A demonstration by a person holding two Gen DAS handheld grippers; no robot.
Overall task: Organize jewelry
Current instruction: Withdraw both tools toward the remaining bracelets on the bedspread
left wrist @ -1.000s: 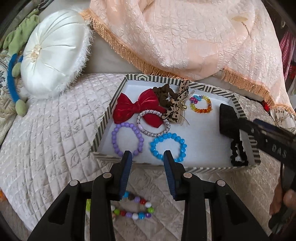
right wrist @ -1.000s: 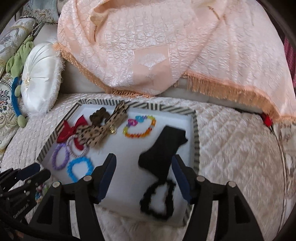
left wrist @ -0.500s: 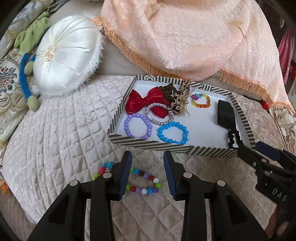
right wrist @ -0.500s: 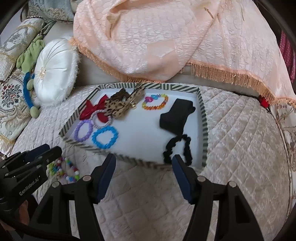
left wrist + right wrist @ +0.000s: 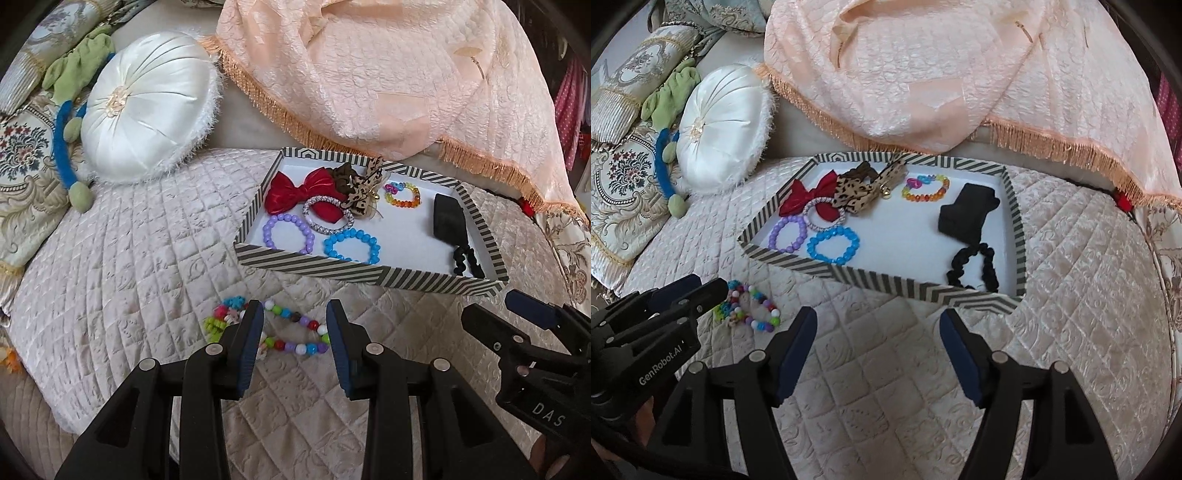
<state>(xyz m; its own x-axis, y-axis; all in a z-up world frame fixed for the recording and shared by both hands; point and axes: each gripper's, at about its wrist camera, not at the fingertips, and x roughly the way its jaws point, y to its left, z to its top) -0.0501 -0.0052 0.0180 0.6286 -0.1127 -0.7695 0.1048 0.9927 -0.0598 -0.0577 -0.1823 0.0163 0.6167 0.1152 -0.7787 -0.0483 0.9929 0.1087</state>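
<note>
A striped tray (image 5: 332,266) (image 5: 849,276) lies on the quilted bed. Inside it are a purple bead bracelet (image 5: 288,233) (image 5: 787,232), a blue bead bracelet (image 5: 352,245) (image 5: 833,245), a red bow (image 5: 299,188), a sparkly bangle (image 5: 327,220), a leopard bow (image 5: 858,190), a rainbow bracelet (image 5: 925,188), a black block (image 5: 967,214) and a black scrunchie (image 5: 973,267). Outside, before the tray's near wall, lies a multicoloured bead string (image 5: 291,334) (image 5: 751,310). My left gripper (image 5: 293,334) hovers open just over that string. My right gripper (image 5: 877,343) is empty above bare quilt, its jaws opening.
A round white satin cushion (image 5: 147,107) sits at the back left beside a green and blue soft toy (image 5: 74,122) and patterned pillows (image 5: 624,192). A peach fringed cover (image 5: 388,74) drapes behind the tray.
Both grippers have pulled back from the tray toward the near side of the bed. The black scrunchie now lies in the tray, clear of the right jaws, which have spread wider.
</note>
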